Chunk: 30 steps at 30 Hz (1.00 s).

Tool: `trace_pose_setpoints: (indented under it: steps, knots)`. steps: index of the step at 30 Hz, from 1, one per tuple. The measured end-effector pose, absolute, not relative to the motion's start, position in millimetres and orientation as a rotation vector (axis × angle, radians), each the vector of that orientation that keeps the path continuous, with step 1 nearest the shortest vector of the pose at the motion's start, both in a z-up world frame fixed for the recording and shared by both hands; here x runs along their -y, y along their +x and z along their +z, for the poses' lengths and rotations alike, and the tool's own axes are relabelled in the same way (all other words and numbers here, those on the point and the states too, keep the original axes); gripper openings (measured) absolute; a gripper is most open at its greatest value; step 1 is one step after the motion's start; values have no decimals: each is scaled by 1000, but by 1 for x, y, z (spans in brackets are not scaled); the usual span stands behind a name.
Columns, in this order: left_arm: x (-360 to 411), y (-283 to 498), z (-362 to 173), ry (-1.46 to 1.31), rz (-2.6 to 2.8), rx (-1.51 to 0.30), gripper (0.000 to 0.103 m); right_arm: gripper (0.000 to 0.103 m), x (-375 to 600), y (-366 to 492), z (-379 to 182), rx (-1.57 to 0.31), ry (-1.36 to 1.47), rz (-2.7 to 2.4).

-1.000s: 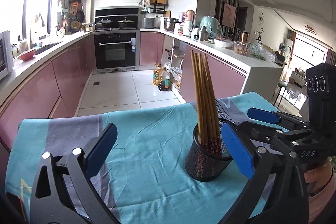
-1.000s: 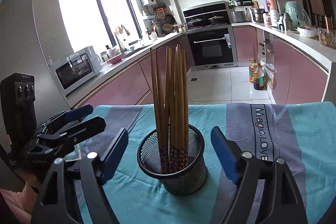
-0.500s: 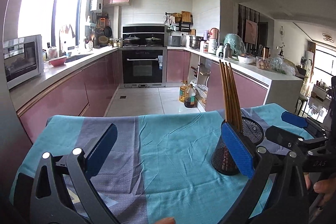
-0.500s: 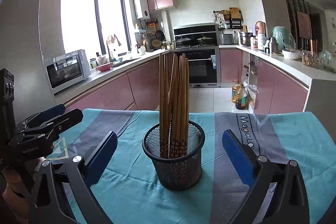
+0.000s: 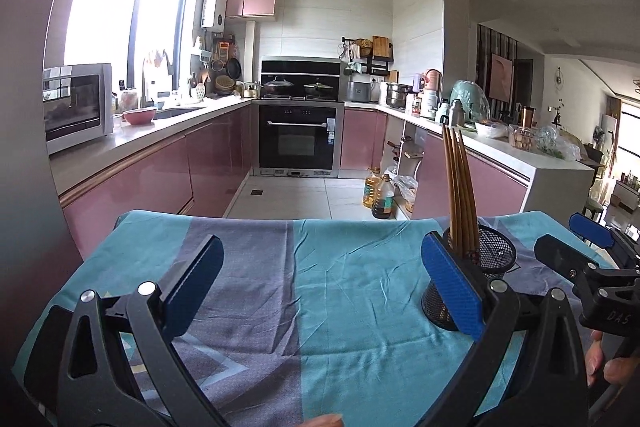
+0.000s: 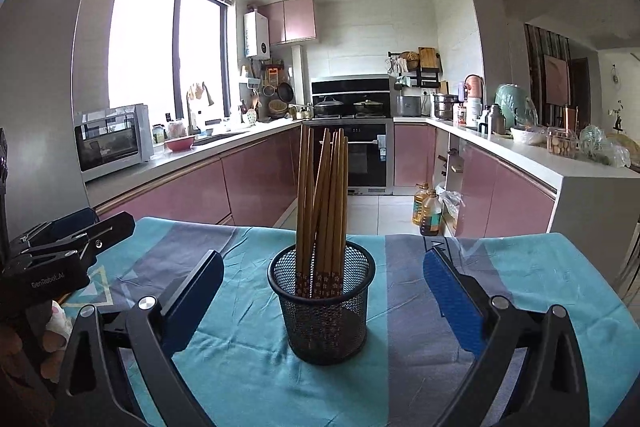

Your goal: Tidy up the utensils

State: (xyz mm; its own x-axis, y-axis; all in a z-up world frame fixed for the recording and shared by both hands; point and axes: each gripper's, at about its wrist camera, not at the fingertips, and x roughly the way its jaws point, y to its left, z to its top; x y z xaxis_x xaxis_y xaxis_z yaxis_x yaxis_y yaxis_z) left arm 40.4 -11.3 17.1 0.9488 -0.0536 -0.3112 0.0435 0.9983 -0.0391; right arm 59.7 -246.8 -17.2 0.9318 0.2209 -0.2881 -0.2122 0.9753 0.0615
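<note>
A black mesh cup [image 6: 322,311] stands on the teal and grey cloth [image 6: 532,279]. Several brown chopsticks [image 6: 324,203] stand upright in it. My right gripper [image 6: 322,297] is open and empty, with the cup centred just beyond its blue pads. My left gripper [image 5: 320,283] is open and empty over bare cloth [image 5: 344,291]. The cup [image 5: 492,259] and chopsticks [image 5: 460,195] sit behind its right pad. The right gripper [image 5: 592,251] shows at the right edge of the left wrist view. The left gripper [image 6: 60,243] shows at the left edge of the right wrist view.
The table's far edge drops to a tiled kitchen floor with oil bottles [image 6: 427,211]. Pink cabinets run along both sides with an oven [image 5: 298,139] at the back. A microwave [image 5: 76,107] stands on the left counter.
Both grippers have pulled back and levelled out. The cup has shifted from the middle to the right in the left wrist view. Both grippers stay open.
</note>
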Motion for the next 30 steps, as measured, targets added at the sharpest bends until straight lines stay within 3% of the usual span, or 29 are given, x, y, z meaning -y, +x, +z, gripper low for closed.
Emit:
trace_pose_setpoints:
  steps: [30]
  knots:
    - [16, 27, 15, -38, -49, -271, 97, 97, 243, 49, -15, -239, 55, 203]
